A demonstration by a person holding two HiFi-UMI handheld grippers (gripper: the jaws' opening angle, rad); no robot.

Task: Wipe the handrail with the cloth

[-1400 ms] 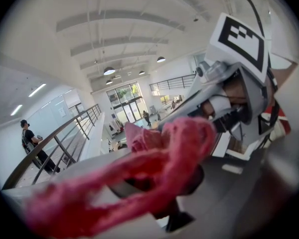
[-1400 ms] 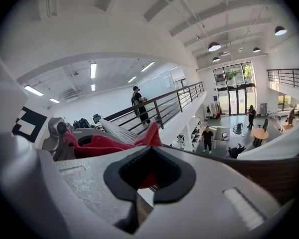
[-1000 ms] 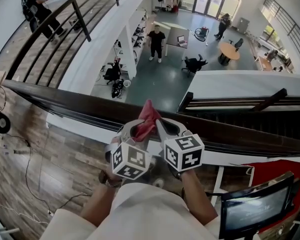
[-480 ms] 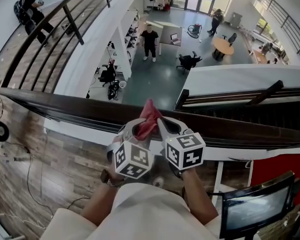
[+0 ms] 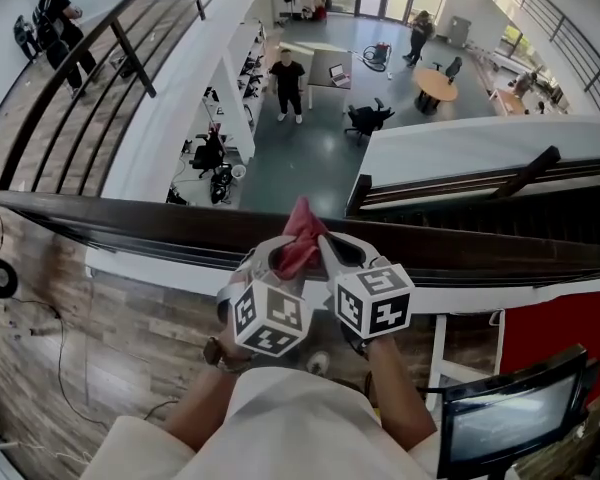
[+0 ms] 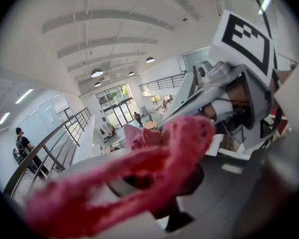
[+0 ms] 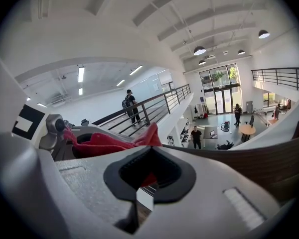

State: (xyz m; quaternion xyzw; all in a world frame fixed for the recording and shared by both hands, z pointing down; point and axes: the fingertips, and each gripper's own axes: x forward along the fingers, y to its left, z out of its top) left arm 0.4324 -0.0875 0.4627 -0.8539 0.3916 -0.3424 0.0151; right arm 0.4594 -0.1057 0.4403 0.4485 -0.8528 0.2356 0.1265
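A dark wooden handrail (image 5: 130, 223) crosses the head view from left to right. Just above it both grippers are pressed close together around a red cloth (image 5: 298, 236), whose tip sticks up between them. My left gripper (image 5: 270, 260) is shut on the cloth, which fills the left gripper view (image 6: 139, 178) and hides its jaws. My right gripper (image 5: 332, 253) is shut at the cloth's other side; red shows through the gap in its pads (image 7: 147, 178). The handrail (image 7: 249, 168) lies just beyond its jaws.
Past the rail is a drop to a lower hall, where a person (image 5: 285, 83) stands among desks and chairs. A second railing (image 5: 110, 58) runs along a walkway at left. A black screen (image 5: 510, 408) and a red panel (image 5: 570, 318) stand at lower right. Cables (image 5: 40, 308) lie on the wooden floor.
The grippers hold the cloth the same way over the rail. Only the view has drifted a little, and the people on the walkway and in the hall have shifted.
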